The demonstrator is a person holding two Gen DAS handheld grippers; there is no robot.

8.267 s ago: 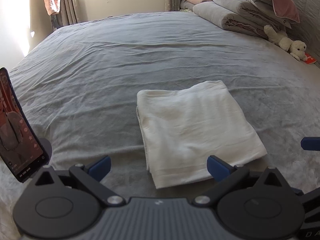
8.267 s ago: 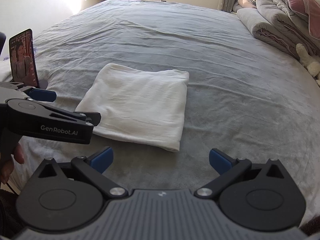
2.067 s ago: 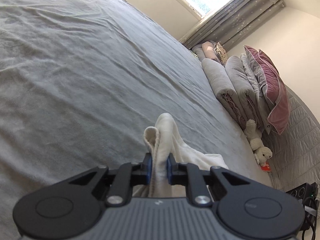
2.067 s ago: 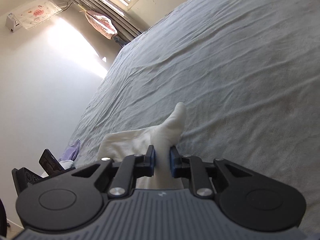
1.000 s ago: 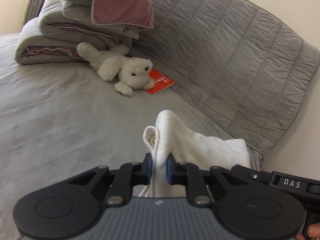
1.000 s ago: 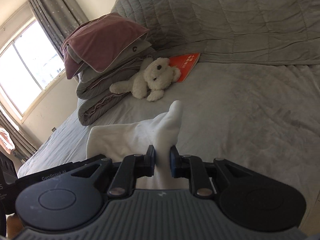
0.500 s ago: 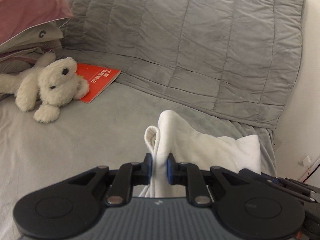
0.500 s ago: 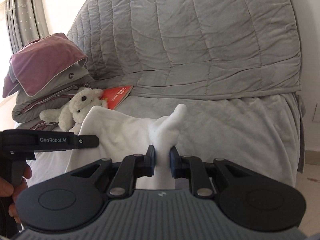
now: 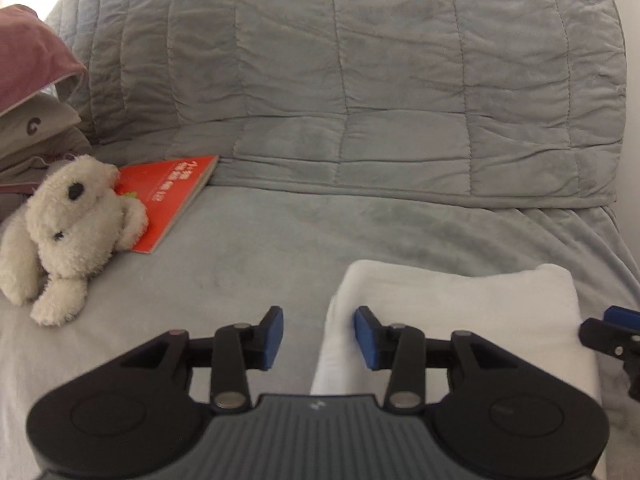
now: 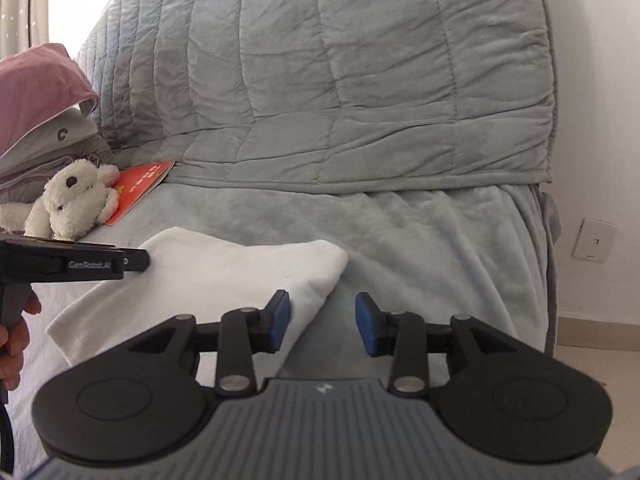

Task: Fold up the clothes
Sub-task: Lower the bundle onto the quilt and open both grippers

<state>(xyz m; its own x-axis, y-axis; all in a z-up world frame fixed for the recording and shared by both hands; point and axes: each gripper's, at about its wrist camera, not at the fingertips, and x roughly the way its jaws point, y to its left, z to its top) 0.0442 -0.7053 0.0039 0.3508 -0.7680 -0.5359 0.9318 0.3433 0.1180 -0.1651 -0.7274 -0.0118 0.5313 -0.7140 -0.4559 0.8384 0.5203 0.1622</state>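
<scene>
Both our jaws gape empty; the folded white cloth (image 9: 460, 300) lies between left gripper (image 9: 319, 334) and right gripper (image 10: 322, 322).

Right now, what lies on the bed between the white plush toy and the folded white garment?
Only bare grey bedsheet lies between the plush toy and the folded garment, as the left wrist view shows.

A grey quilted headboard cover (image 10: 352, 80) filled the upper middle of my right view, above the grey bed (image 10: 420, 232). At right stood a white wall (image 10: 596, 120) with a wall socket (image 10: 595, 240) and pale floor (image 10: 592, 332) below. Daylight came through a curtained window (image 10: 24, 4) at upper left.
</scene>
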